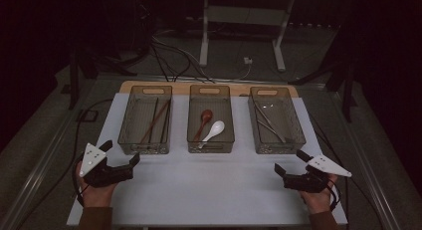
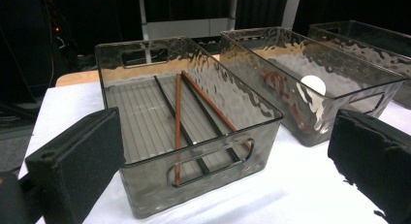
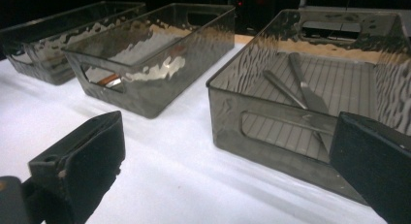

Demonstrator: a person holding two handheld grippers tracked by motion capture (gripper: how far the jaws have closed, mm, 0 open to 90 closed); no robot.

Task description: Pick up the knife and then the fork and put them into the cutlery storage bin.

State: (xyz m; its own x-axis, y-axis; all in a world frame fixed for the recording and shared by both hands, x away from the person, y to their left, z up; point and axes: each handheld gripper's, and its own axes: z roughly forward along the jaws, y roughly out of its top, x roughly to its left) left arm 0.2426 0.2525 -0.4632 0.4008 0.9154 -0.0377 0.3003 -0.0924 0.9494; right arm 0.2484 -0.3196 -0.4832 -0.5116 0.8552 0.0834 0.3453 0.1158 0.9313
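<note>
**Black jaws wide open, three bins ahead**

Black and wide apart, the jaws of the left gripper (image 1: 122,159) hold nothing. The white table cover (image 1: 209,185) lies under them. The jaws of the right gripper (image 1: 290,162) are spread wide too, with nothing between them. Each gripper sits in a hand near the front edge of the table, one at each side, well apart from the other.

Just past the left gripper stands the left bin (image 1: 145,119), made of smoky see-through plastic. Brown and black chopsticks (image 2: 178,118) lie flat on its ridged floor. The middle bin (image 1: 210,118) holds a brown spoon (image 1: 204,120) and a white spoon (image 1: 214,131), side by side. Just past the right gripper stands the right bin (image 1: 276,120). Grey metal cutlery (image 3: 301,92) lies crossed inside it. All three bins stand in a row, apart from each other, on the white cover.
</note>
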